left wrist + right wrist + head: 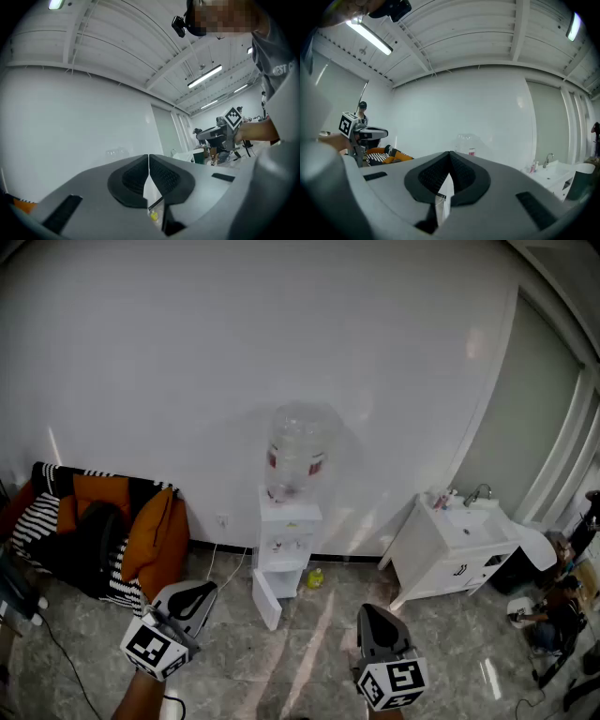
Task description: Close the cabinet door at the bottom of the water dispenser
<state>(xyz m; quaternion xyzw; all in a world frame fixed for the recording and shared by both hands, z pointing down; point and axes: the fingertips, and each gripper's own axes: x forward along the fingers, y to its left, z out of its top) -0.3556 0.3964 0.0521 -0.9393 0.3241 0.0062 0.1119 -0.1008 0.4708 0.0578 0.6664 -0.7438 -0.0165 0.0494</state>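
The left gripper (149,160) has its dark ribbed pads pressed flat together with nothing between them, and the right gripper (450,158) is closed and empty in the same way. Both point level towards the far wall, held side by side low in the head view, the left one in front of a hand and bare forearm (141,697). Ahead of them and roughly between them stands the tall white water dispenser (289,538) against the white wall (187,381), with a clear plastic bottle (298,460) upside down on its top. At its foot the white cabinet door (266,599) hangs open, swung out to the left over the grey marbled floor (309,652), well apart from both grippers. A small yellow object (315,577) lies on the floor just right of the dispenser's base. To the left sits a seat with orange cushions and a black-and-white striped cover (103,531); to the right is a white vanity cabinet with a sink and tap (450,554), and beyond it a person (558,610) is low on the floor.
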